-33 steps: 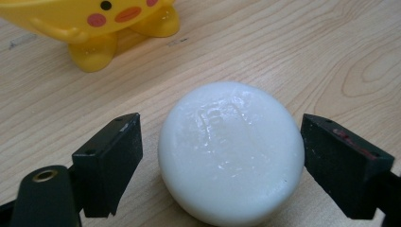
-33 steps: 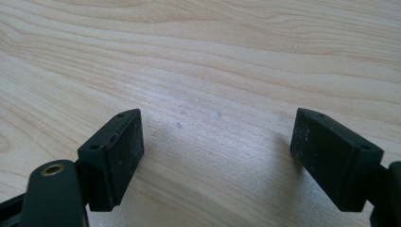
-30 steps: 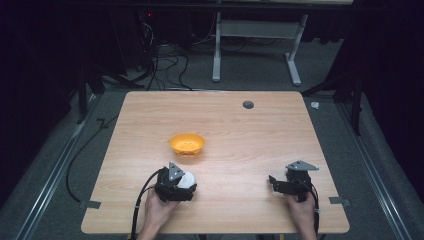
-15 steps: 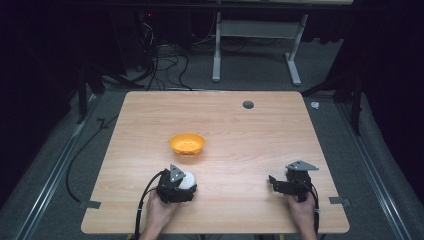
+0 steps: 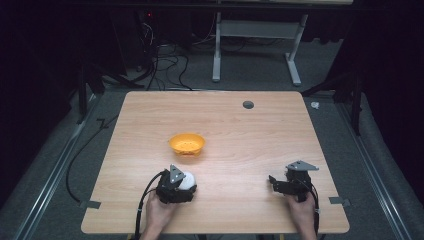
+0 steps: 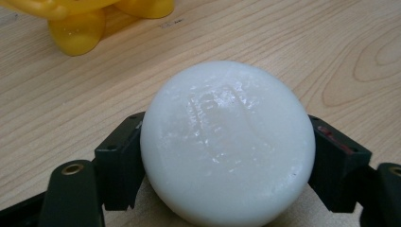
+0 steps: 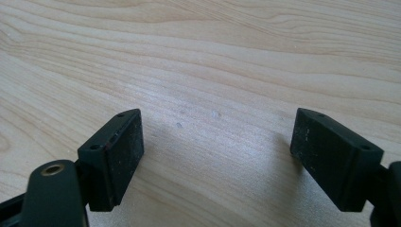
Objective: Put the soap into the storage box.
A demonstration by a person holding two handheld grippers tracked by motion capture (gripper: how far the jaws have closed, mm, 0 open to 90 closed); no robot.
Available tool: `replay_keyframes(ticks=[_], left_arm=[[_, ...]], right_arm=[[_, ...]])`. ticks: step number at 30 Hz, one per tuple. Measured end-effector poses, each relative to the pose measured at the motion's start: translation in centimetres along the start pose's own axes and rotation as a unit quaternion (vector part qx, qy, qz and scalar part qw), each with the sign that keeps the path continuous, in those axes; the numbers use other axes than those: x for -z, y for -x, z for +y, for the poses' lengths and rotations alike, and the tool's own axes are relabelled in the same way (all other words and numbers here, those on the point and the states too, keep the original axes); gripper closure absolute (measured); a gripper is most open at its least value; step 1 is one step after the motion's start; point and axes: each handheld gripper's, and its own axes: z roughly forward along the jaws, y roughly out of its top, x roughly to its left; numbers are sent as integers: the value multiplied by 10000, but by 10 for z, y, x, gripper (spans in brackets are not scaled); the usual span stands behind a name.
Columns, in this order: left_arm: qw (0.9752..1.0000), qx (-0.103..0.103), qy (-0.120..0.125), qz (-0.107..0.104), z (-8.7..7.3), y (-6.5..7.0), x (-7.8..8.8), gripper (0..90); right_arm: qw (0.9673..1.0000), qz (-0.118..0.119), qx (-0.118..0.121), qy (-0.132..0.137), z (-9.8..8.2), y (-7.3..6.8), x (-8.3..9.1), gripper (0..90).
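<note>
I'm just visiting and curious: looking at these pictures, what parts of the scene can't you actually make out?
- Underside of the white ball: left gripper view, cut off by the bottom edge, so whether it touches the table is unclear.
- Yellow bowl: left gripper view, cut off by the top edge.
- Left gripper jaws: high view, too small to make out.
- Dark round spot on the table: high view, too small to identify.

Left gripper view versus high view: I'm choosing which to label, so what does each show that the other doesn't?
The left gripper view alone gives the close detail: the white ball's glossy, faintly dented surface, pressed on both sides by the left claw's black jaws, and the yellow bowl's feet. The high view alone gives the whole table, the open right claw, both hands, the floor cables. Both show ball, bowl and wood grain.
</note>
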Motion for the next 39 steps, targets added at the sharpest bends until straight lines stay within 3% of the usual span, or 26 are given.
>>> replay_keyframes(ticks=[14, 39], left_arm=[[9999, 40, 70, -85, 5, -2, 10, 246], [9993, 7, 157, -326, 29, -5, 30, 246]], right_arm=[[10000, 0, -2, 0, 0, 0, 0, 189], [10000, 13, 15, 10, 0, 1, 0, 189]])
